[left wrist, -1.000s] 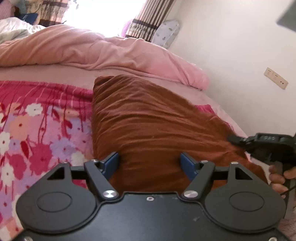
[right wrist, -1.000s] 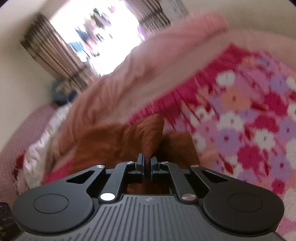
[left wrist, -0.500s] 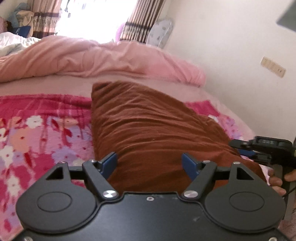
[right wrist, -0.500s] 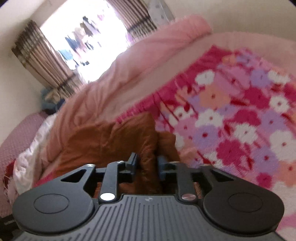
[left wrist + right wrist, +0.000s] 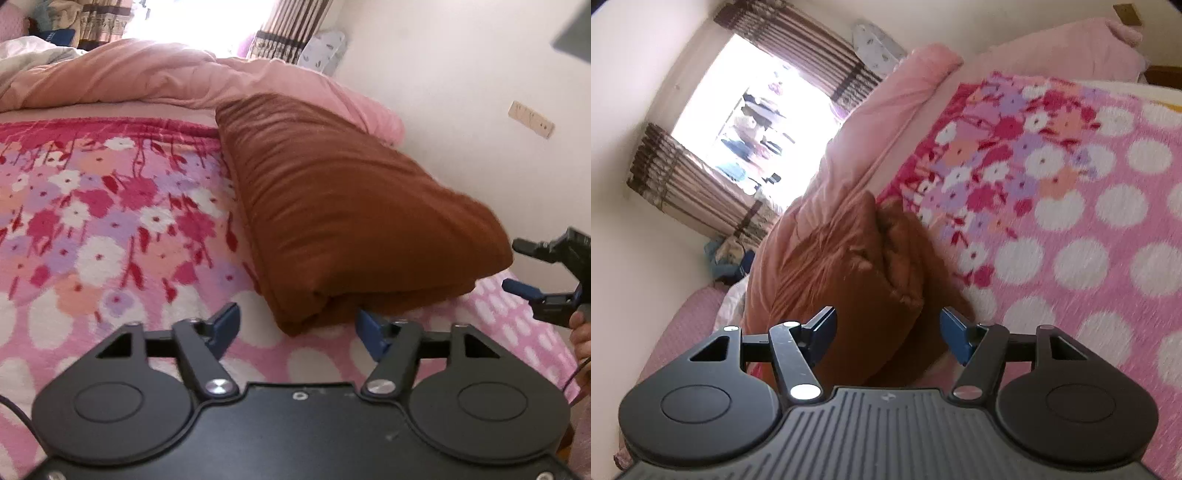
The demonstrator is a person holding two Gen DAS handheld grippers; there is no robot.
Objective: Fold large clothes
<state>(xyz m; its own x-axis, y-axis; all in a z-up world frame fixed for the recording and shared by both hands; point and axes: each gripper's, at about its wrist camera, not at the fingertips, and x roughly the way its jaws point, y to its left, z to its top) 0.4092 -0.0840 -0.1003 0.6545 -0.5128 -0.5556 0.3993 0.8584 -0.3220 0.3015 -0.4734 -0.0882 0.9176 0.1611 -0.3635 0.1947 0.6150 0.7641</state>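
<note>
I have the brown garment (image 5: 343,206) lying folded into a long thick bundle on the floral blanket (image 5: 92,221), running from the blanket's near edge back toward the pink duvet (image 5: 155,74) heaped along the far side of the bed. Its near end, a rounded fold with layered edges, sits close to the blanket's near right corner, by the white wall (image 5: 461,92).

My left gripper (image 5: 297,328) has its jaws apart; they have just been closing in somewhat, and nothing is pressed between them. The near end of the bundle sits just ahead of the blue fingertips (image 5: 227,325), apart from them as far as I can judge.

In the left wrist view my right gripper (image 5: 517,269) shows at the right edge, held in a hand (image 5: 583,332), beside the bundle's right corner and clear of the cloth. Its jaws have just been opening and now stand wide. From the right wrist view, the brown garment (image 5: 849,273) fills the gap between the pads (image 5: 955,332), though the picture is blurred and I cannot tell whether cloth touches either one.
</note>
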